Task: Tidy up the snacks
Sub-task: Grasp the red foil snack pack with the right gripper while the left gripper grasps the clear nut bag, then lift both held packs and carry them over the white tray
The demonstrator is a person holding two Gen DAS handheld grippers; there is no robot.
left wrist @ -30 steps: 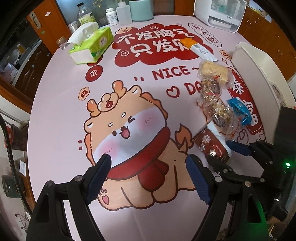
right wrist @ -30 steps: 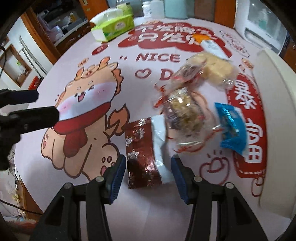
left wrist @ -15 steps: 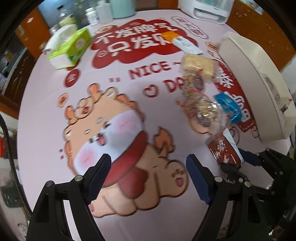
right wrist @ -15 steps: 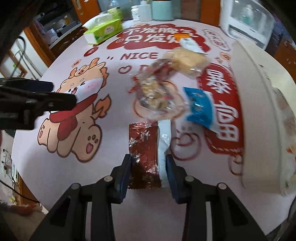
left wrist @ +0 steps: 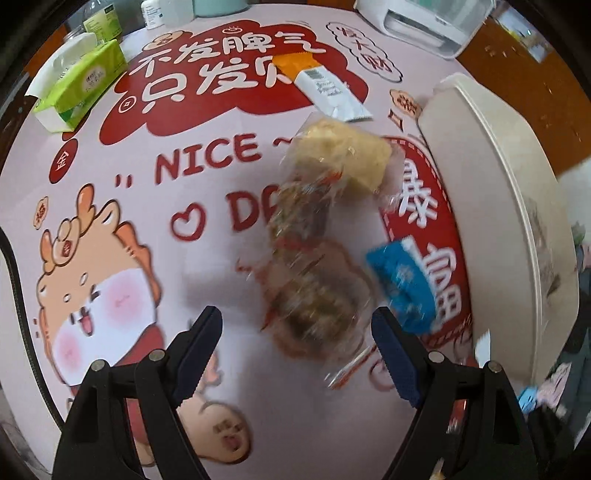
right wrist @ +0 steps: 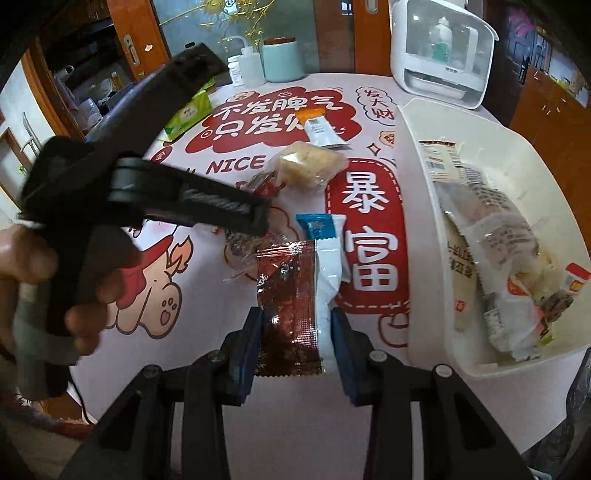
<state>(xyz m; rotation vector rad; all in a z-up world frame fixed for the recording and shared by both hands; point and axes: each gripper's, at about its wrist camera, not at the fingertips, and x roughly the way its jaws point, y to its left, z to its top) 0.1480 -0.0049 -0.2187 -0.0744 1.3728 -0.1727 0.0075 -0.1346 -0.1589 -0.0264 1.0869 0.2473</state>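
My right gripper (right wrist: 297,332) is shut on a red-and-white snack packet (right wrist: 295,306) and holds it above the table, beside the white bin (right wrist: 417,229), which holds several packets (right wrist: 495,251). My left gripper (left wrist: 295,343) is open and empty, just in front of a clear-wrapped nut snack (left wrist: 317,306). Beyond it lie another clear-wrapped snack (left wrist: 303,214), a yellow cake snack (left wrist: 347,155), a blue packet (left wrist: 406,284) and an orange-and-white bar (left wrist: 321,85). The left gripper's body (right wrist: 147,177) fills the left of the right wrist view.
A green tissue box (left wrist: 81,85), bottles (left wrist: 155,14) and a teal canister (right wrist: 282,59) stand at the table's far edge. A white appliance (right wrist: 439,48) stands at the back right. The white bin's wall (left wrist: 491,206) lines the right side.
My right gripper has closed on the red-and-white packet and lifted it toward the bin. My left gripper has moved forward and right, up to the clear-wrapped snacks.
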